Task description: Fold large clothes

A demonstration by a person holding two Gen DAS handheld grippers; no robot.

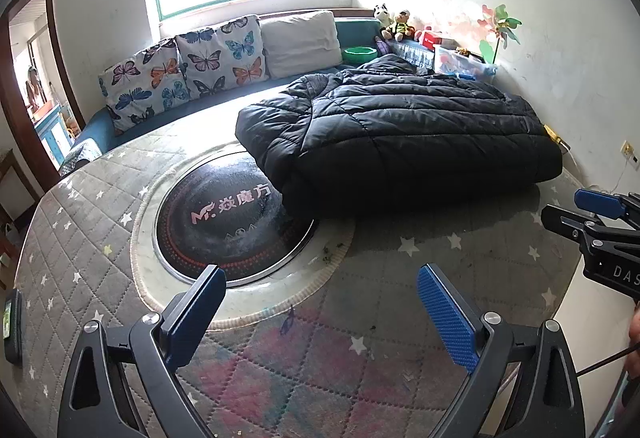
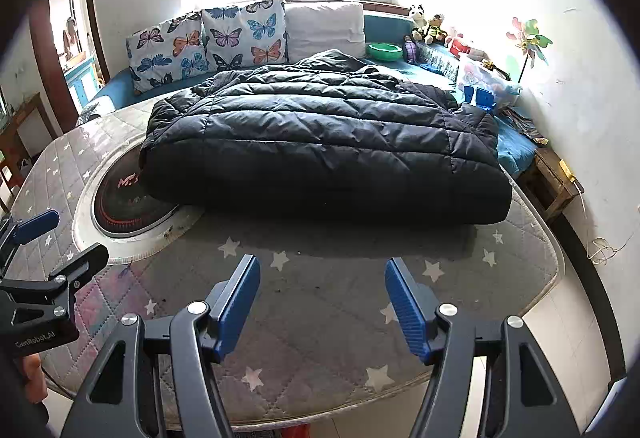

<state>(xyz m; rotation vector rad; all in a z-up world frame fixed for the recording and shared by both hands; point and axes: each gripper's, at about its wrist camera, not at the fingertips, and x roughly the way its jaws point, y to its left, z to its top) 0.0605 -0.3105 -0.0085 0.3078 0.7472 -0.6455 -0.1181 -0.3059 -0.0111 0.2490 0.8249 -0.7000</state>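
A black quilted puffer coat point(image 1: 400, 133) lies folded in a thick bundle on the far side of a round table with a grey star-print cover point(image 1: 80, 222); it also shows in the right wrist view point(image 2: 324, 145). My left gripper point(image 1: 320, 294) is open and empty, held over the near part of the table, well short of the coat. My right gripper point(image 2: 322, 286) is open and empty, also over the near table, short of the coat's front fold. Each gripper shows at the edge of the other's view.
A black round heater plate point(image 1: 224, 226) sits in the table's middle, partly under the coat. A teal sofa behind holds butterfly cushions point(image 1: 180, 69), a white pillow, a green bowl point(image 2: 384, 51) and plush toys. A wall is at the right, a doorway at the left.
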